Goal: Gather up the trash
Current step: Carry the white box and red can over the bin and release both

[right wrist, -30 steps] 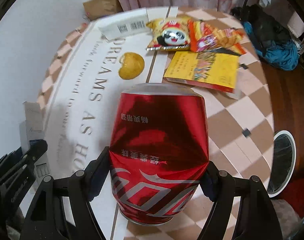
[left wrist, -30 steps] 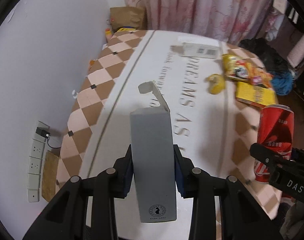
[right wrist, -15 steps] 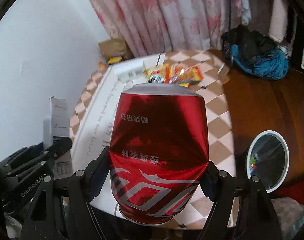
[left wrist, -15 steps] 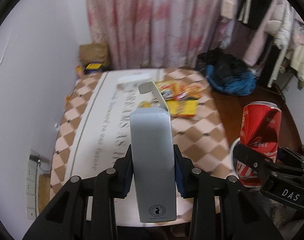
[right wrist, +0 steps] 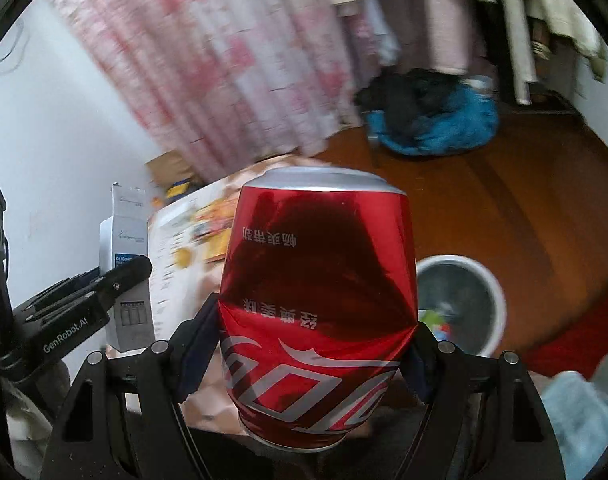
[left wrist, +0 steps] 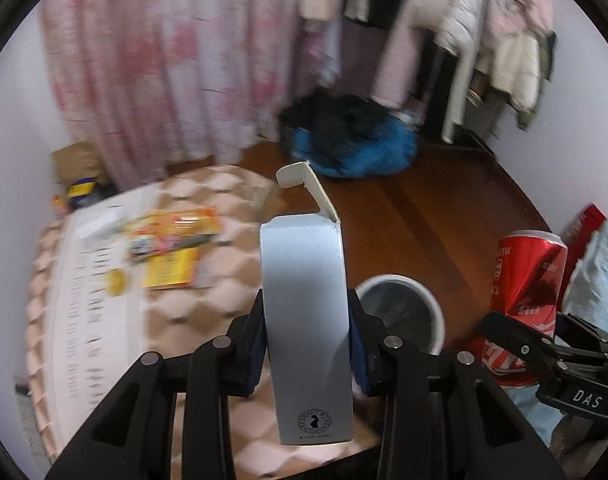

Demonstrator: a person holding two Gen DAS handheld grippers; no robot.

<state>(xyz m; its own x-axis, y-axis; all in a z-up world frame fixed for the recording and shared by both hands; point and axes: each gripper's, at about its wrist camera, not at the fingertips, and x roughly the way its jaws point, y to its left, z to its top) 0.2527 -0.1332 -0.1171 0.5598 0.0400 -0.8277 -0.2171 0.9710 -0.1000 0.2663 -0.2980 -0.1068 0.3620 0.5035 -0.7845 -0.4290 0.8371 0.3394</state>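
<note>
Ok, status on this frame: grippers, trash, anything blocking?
Left gripper shut on grey cardboard carton. Right gripper shut on dented red soda can. White round trash bin on floor ahead, path open.

Blurred wrappers (left wrist: pixel 172 236) on the table; bin (right wrist: pixel 460 308) contents partly behind the can (right wrist: pixel 320 300).

Bin (right wrist: pixel 489 280) mouth lies open on bare floor (right wrist: pixel 504 208); table (left wrist: pixel 208 304) edge seemingly crowds its left
</note>
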